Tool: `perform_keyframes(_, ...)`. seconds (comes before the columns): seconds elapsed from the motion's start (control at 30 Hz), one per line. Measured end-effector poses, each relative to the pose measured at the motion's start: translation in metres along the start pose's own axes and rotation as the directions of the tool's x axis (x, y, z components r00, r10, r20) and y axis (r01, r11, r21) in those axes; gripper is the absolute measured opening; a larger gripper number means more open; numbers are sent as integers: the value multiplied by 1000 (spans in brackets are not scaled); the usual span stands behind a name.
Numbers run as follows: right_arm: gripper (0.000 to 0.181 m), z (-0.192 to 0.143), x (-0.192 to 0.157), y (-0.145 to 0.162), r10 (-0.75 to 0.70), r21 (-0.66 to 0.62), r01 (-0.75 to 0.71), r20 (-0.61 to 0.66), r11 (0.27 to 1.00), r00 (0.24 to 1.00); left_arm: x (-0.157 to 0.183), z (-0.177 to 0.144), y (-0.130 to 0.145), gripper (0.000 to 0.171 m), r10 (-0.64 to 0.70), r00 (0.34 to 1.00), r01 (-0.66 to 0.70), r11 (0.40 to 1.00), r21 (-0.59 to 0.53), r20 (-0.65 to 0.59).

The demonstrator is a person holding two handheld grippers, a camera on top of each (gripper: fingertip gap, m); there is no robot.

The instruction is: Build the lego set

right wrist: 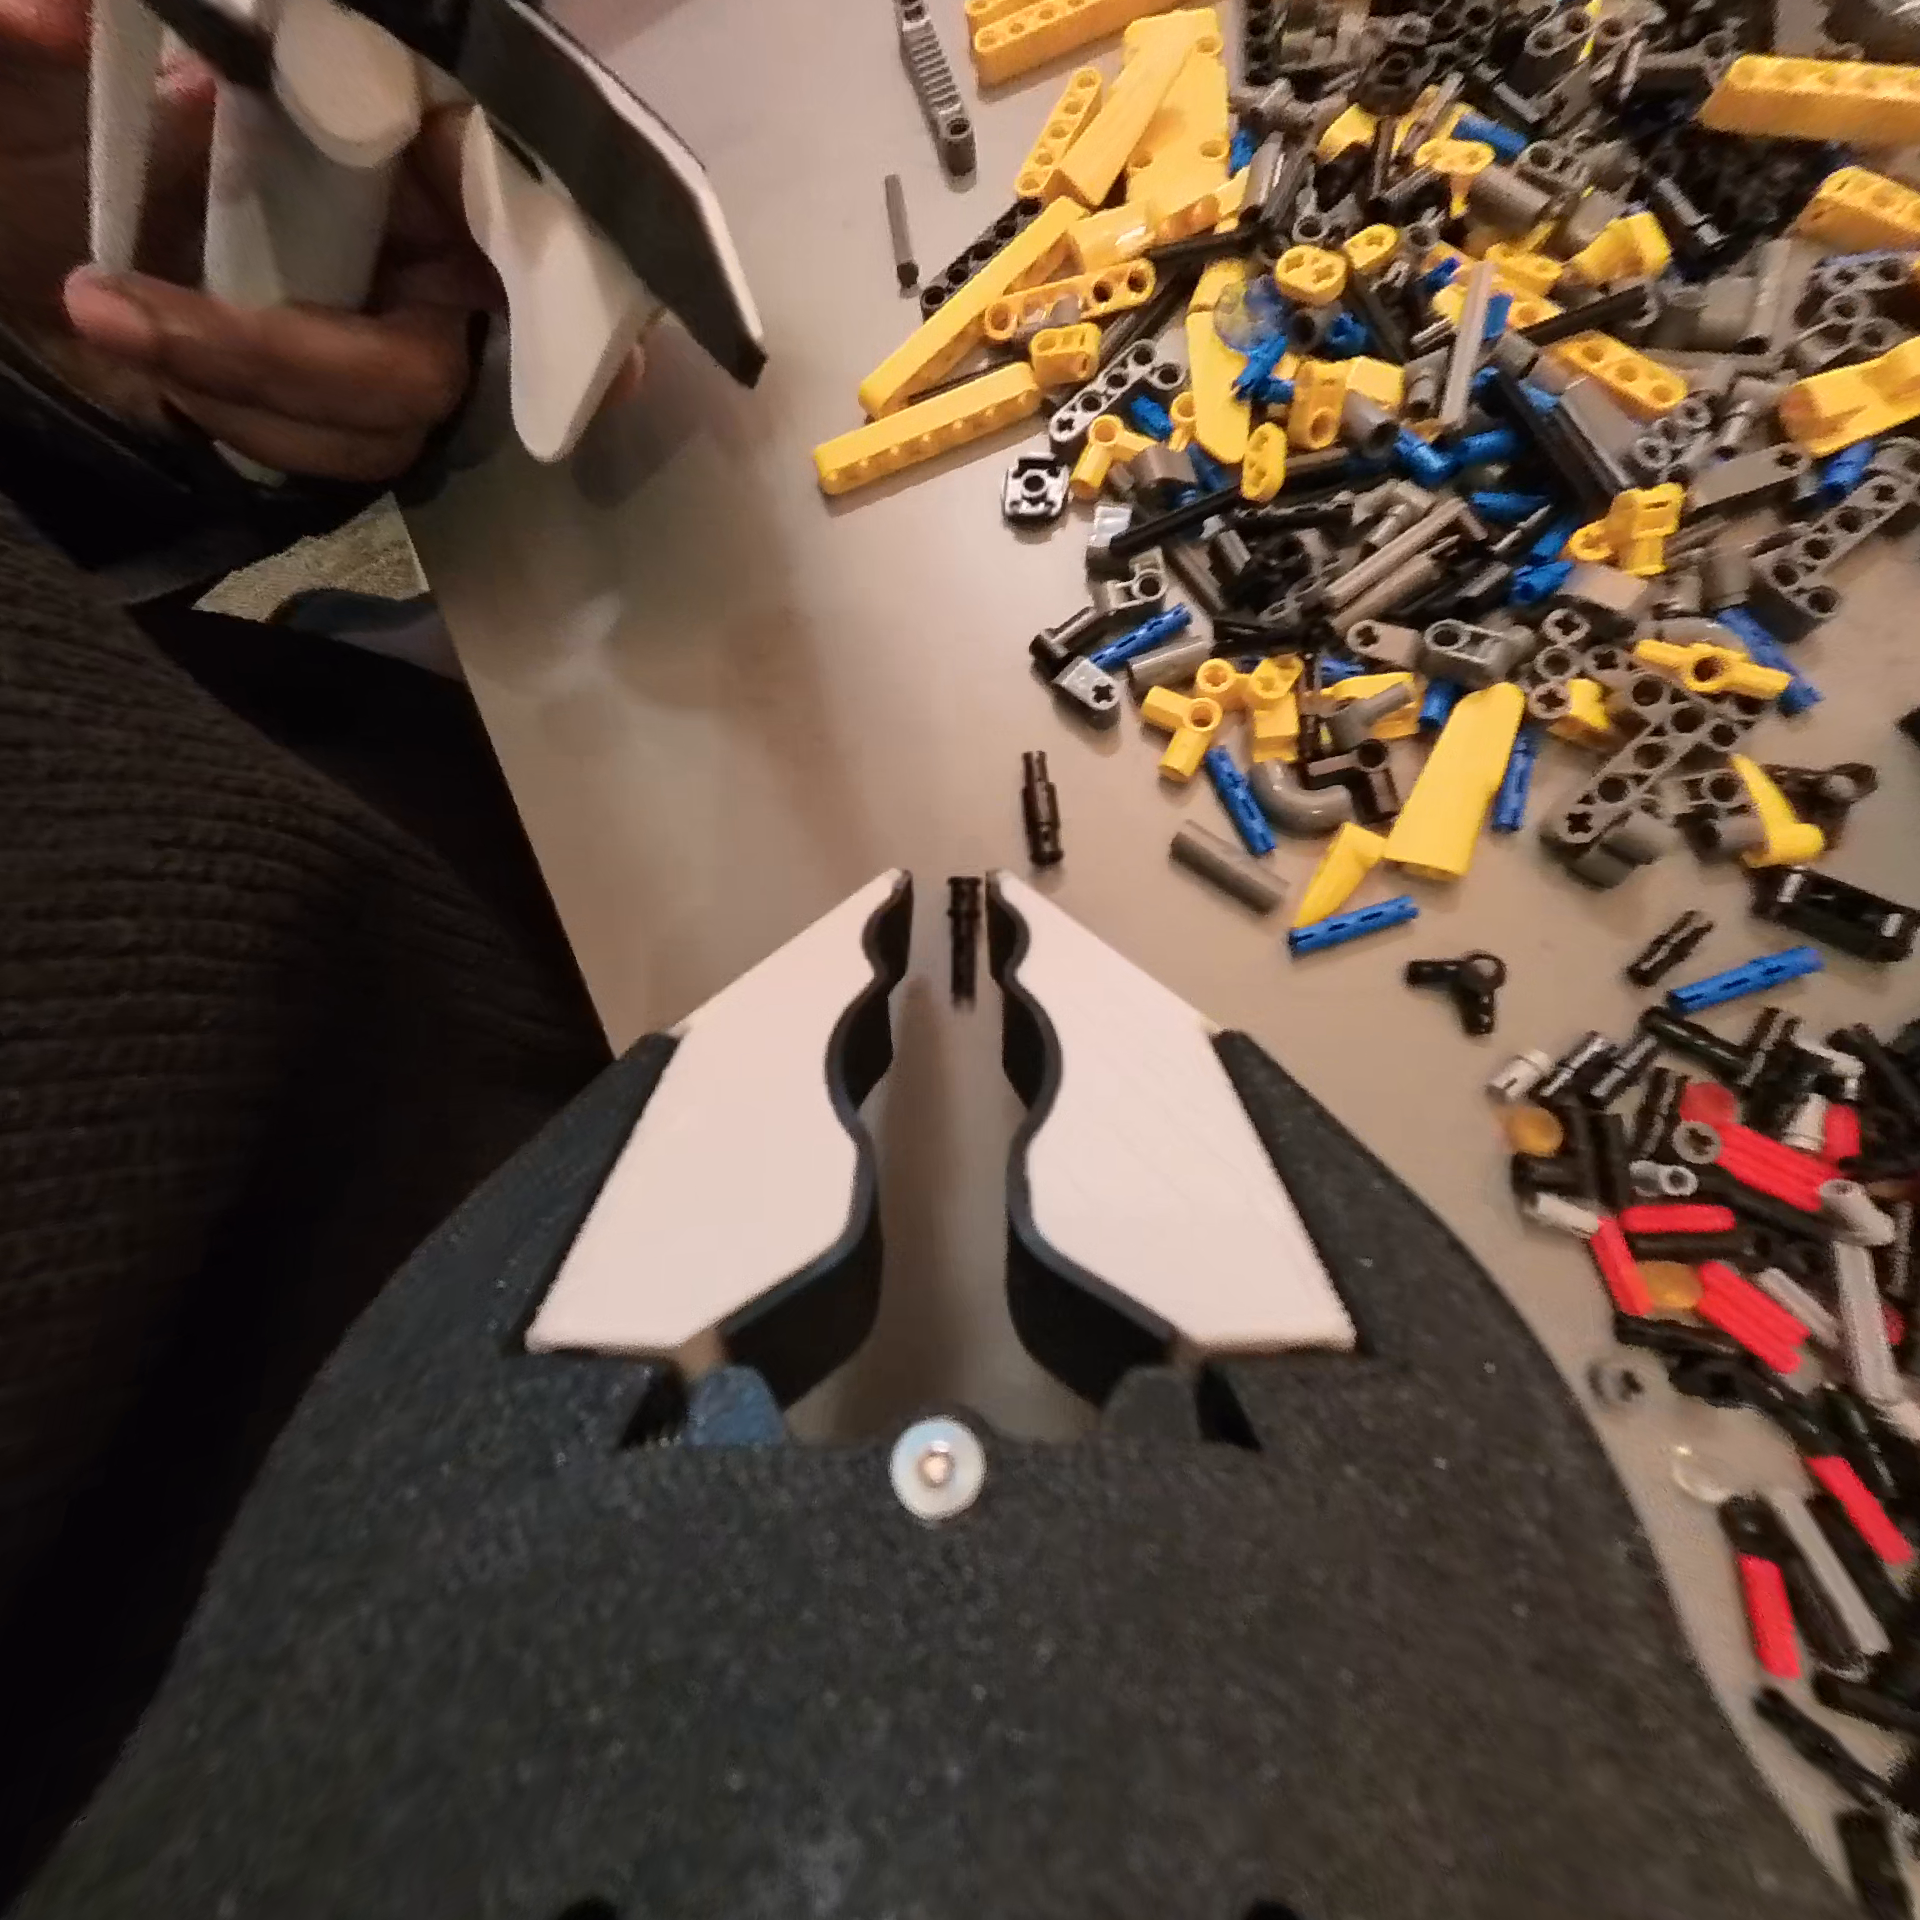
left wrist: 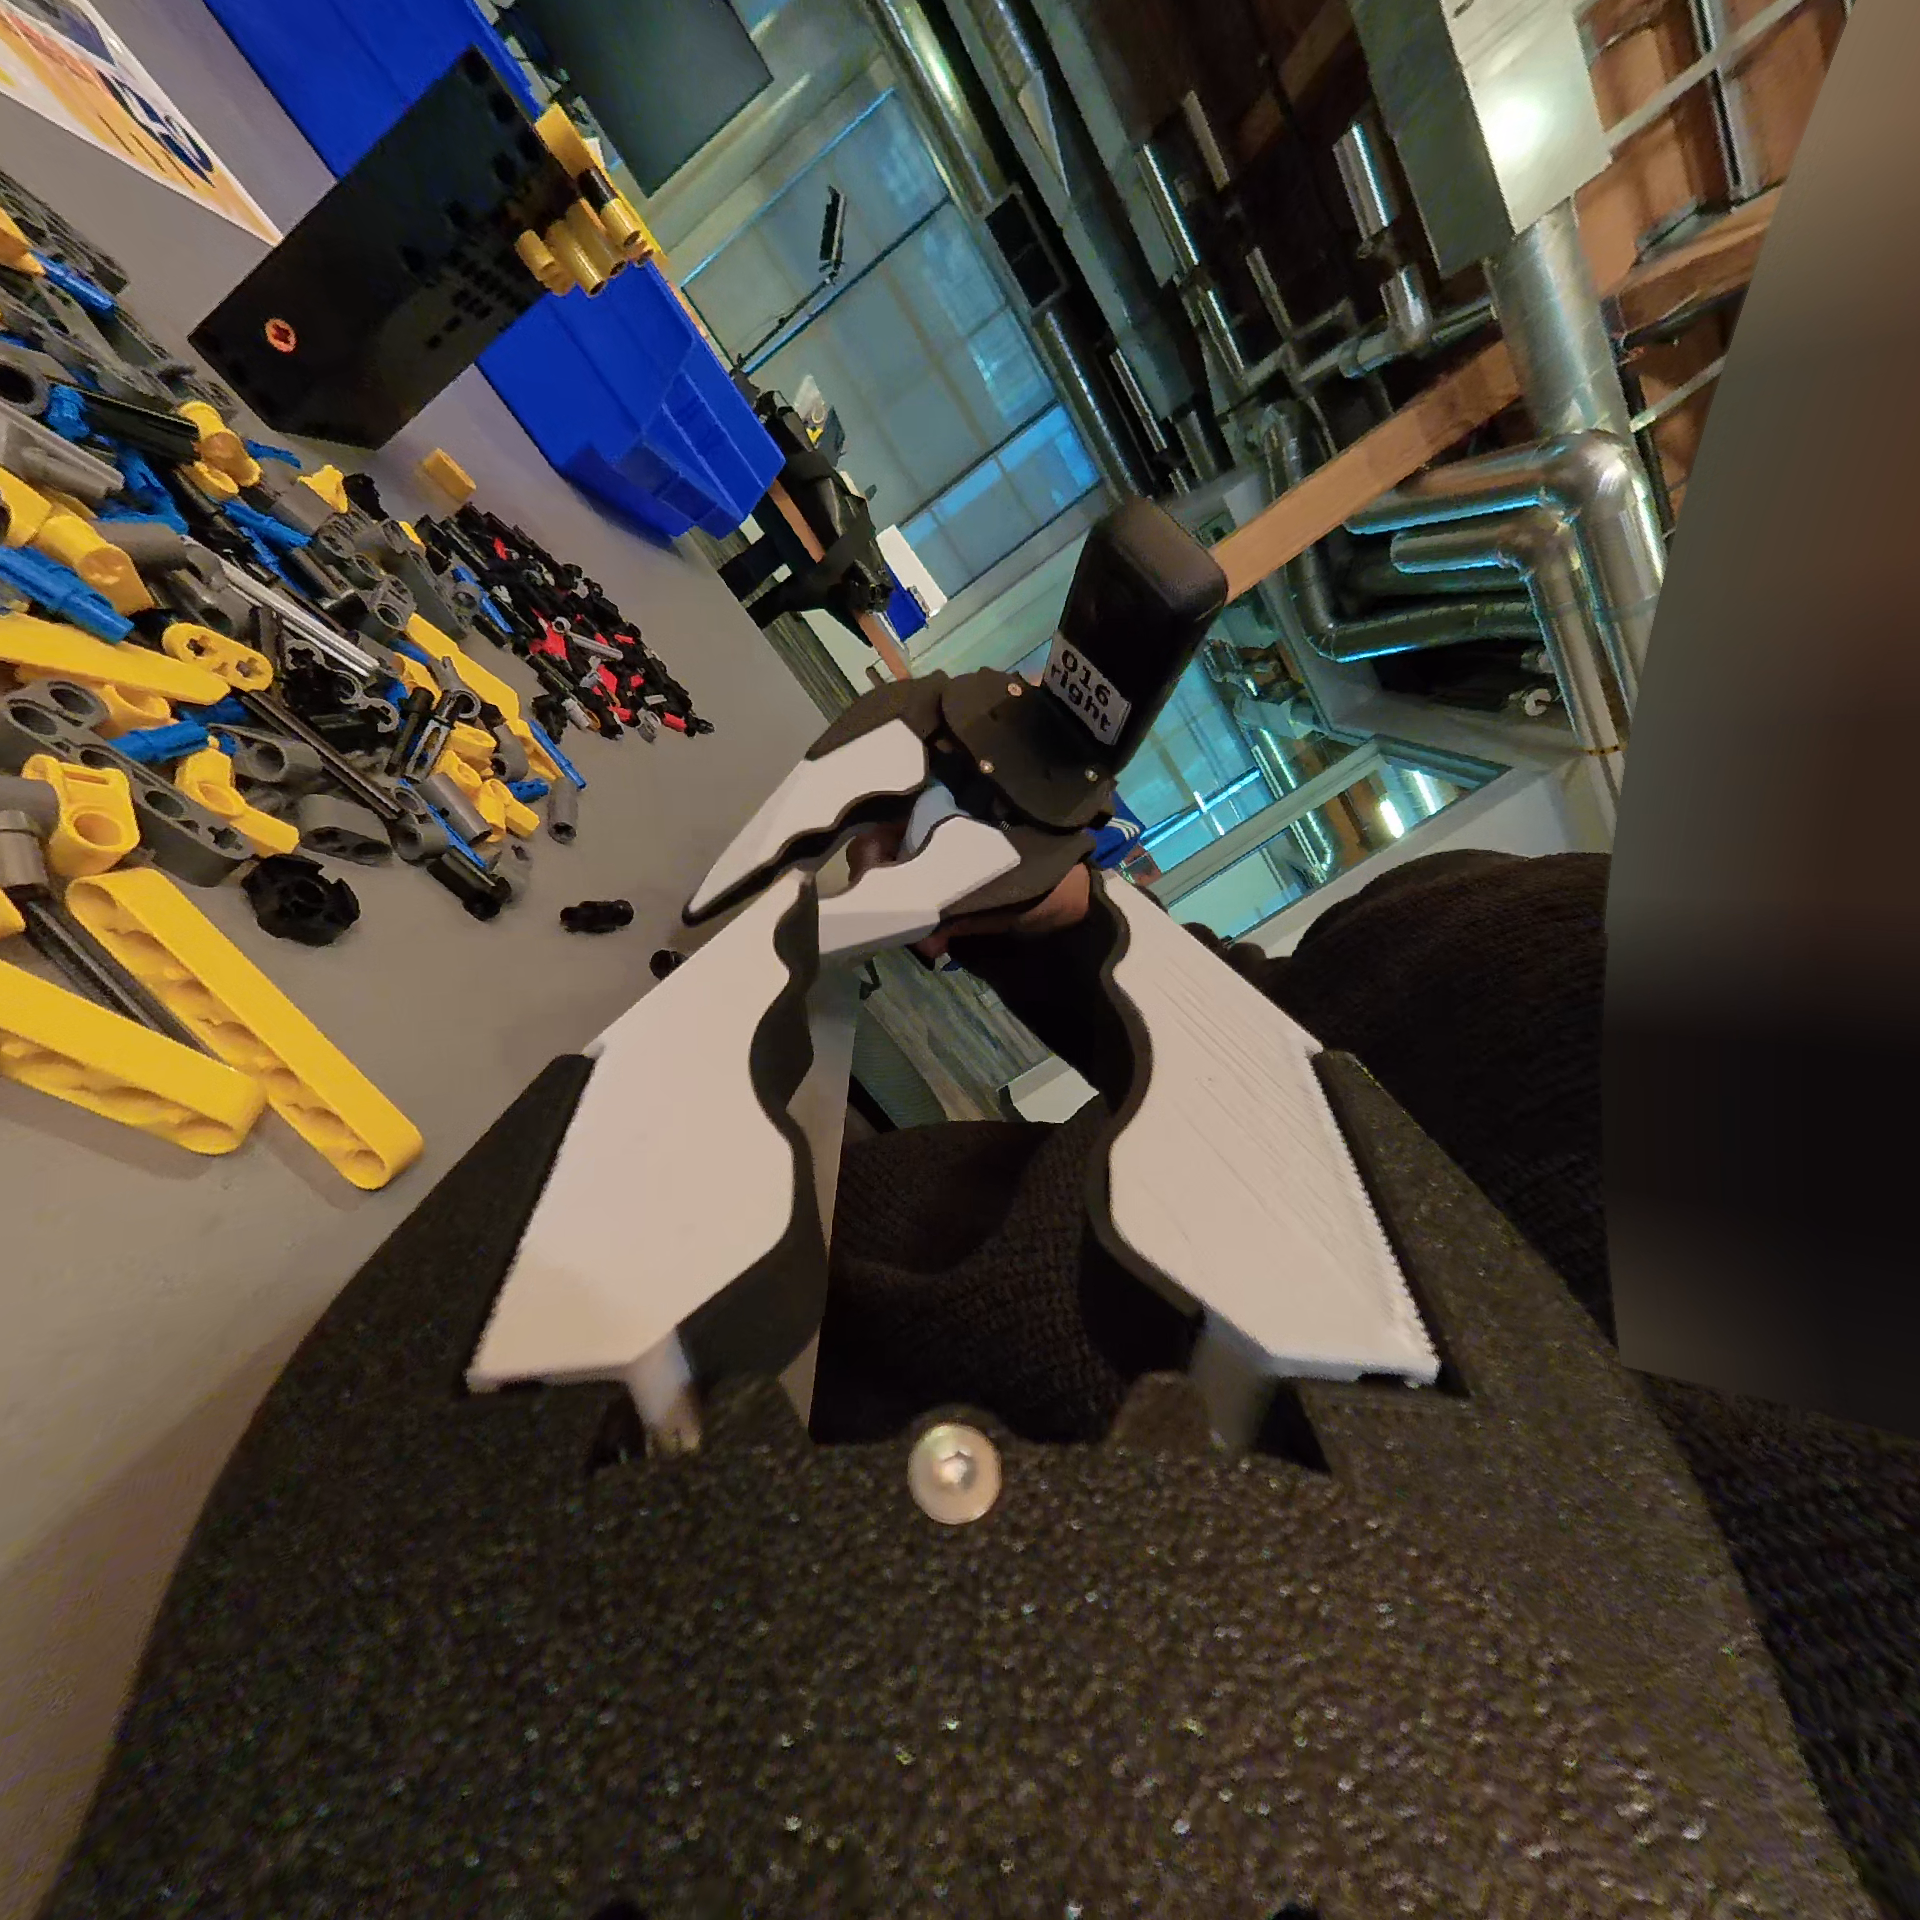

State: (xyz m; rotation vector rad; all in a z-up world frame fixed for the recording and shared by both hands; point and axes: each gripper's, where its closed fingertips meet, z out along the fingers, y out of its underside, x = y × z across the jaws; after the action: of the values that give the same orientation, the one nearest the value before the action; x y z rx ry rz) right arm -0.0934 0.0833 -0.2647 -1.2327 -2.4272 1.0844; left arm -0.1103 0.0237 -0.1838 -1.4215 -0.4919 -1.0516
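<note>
Black connector pin (right wrist: 964,940) stands between the right claw (right wrist: 948,894) tips, fingers close but seemingly not yet clamped, above the grey bench (right wrist: 727,727). Left claw (left wrist: 961,935), fingers apart and empty, is raised off the bench beside the loose parts pile (right wrist: 1455,468).

The right gripper (right wrist: 948,904) pointed down, its fingers (right wrist: 727,1143) nearly closed with a narrow gap between the tips. The left gripper (left wrist: 956,935) was tilted sideways, fingers (left wrist: 665,1174) spread apart, gripped by a hand (right wrist: 260,343).
</note>
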Motion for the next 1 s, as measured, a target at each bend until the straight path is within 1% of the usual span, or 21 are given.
perform_keyframes(0.17,14,10,4,9,-70,-51,68,-51,996,996,0,0,0,51,0,1000,0,1000,-1,-1)
perform_keyframes(0.2,13,11,2,8,-82,-51,79,-48,996,996,0,0,0,51,0,1000,0,1000,-1,-1)
perform_keyframes(0.23,6,11,1,8,-88,-58,86,-43,995,995,0,0,0,51,1,1000,-1,1000,0,-1)
perform_keyframes(0.27,6,11,-1,6,-90,-49,89,-28,995,996,0,0,0,51,1,1000,-1,1000,1,0)
perform_keyframes(0.3,6,9,-5,-1,-80,-13,80,-12,997,997,0,0,0,51,1,1000,-1,1000,2,0)
perform_keyframes(0.37,6,2,-12,-23,-49,113,46,18,992,999,0,0,0,51,5,1000,-5,1000,2,4)
perform_keyframes(0.43,6,-9,-17,-51,-11,271,0,38,962,999,-1,1,1,51,13,1000,-13,1000,-1,10)
perform_keyframes(0.5,6,-19,-30,-73,33,399,-83,131,913,991,-5,2,2,51,1,999,-1,1000,-13,32)
perform_keyframes(0.57,6,-25,-46,-86,57,478,-167,236,862,970,-3,3,4,51,-4,1000,4,1000,-29,18)
perform_keyframes(0.63,6,-27,-50,-92,82,540,-209,250,815,965,5,3,7,51,4,999,-5,999,-44,-32)
perform_keyframes(0.7,5,-24,-47,-93,151,568,-278,260,775,954,19,3,10,51,5,992,-11,999,-49,-128)
perform_keyframes(0.73,5,-18,-47,-91,187,546,-325,294,772,937,23,3,10,51,1,988,-7,999,-43,-155)
perform_keyframes(0.77,6,-14,-51,-89,205,516,-367,344,774,916,24,3,10,51,-3,987,-4,999,-43,-162)
perform_keyframes(0.87,5,-19,-52,-99,244,530,-480,454,699,857,22,5,13,50,10,989,-18,998,-52,-144)
perform_keyframes(0.9,5,-19,-54,-101,247,528,-499,476,687,844,21,6,14,47,14,991,-22,998,-63,-130)
perform_keyframes(0.93,5,-17,-54,-101,252,525,-504,478,686,841,18,7,16,30,21,994,-29,997,-71,-106)
perform_keyframes(0.97,6,-15,-55,-101,255,526,-499,468,689,846,17,8,17,20,36,995,-43,996,-73,-94)
perform_keyframes(1.0,6,-13,-55,-100,254,529,-492,461,691,851,16,9,18,16,50,996,-56,996,-74,-77)
